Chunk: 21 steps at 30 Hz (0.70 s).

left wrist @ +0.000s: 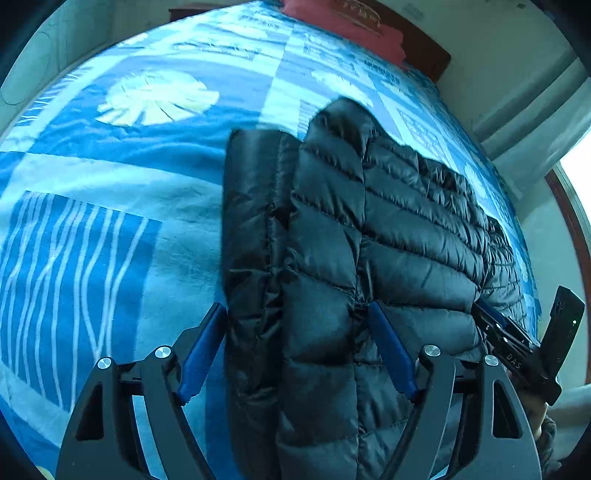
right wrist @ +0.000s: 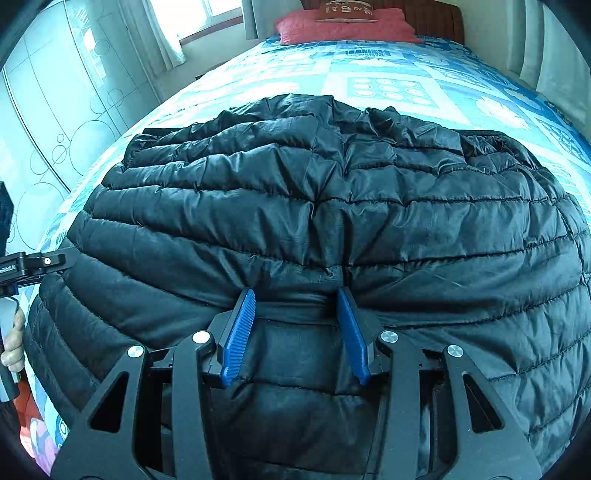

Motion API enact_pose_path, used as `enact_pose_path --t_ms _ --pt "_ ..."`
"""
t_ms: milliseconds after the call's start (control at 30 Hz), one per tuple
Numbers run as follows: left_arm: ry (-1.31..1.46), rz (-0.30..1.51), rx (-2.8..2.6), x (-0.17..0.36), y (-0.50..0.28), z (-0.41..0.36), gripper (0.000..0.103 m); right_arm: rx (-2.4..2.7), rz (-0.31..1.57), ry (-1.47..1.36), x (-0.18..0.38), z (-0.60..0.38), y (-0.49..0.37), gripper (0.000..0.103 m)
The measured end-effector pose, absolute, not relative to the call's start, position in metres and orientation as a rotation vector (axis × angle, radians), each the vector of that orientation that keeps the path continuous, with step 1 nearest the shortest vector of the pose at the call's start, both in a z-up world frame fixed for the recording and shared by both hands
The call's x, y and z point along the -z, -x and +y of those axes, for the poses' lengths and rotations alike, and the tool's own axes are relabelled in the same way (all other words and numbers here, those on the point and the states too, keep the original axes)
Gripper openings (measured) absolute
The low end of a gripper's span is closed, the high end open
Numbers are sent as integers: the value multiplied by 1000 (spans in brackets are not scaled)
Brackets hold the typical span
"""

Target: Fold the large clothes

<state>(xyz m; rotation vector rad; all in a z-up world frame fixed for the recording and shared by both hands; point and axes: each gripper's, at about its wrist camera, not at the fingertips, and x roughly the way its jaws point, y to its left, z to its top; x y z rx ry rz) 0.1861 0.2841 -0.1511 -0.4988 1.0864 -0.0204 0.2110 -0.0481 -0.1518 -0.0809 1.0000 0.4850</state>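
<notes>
Lying on the blanket [left wrist: 110, 155], the jacket [right wrist: 332, 206] reaches toward a pillow [right wrist: 343, 26].

A black quilted puffer jacket [right wrist: 332, 206] lies spread across the blue patterned blanket, shiny and rumpled, one side folded over in a long band.

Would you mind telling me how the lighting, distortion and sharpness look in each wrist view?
Left wrist view: strong fisheye bulge with dark corners, a bluish cast, the window blown out white, and slight blur on the black puffer jacket. Right wrist view: the same bulge, the jacket's quilting sharper with soft sheen, the window overexposed behind the bed.
</notes>
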Motion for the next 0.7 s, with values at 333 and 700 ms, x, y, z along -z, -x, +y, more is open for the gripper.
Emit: enact_pose_path --t_ms 333,700 --pt "605 1079 192 159 -192 287 36 -476 986 103 155 -44 -208 46" --pt "524 914 264 43 -182 229 23 -496 988 -6 143 -62 -208 46"
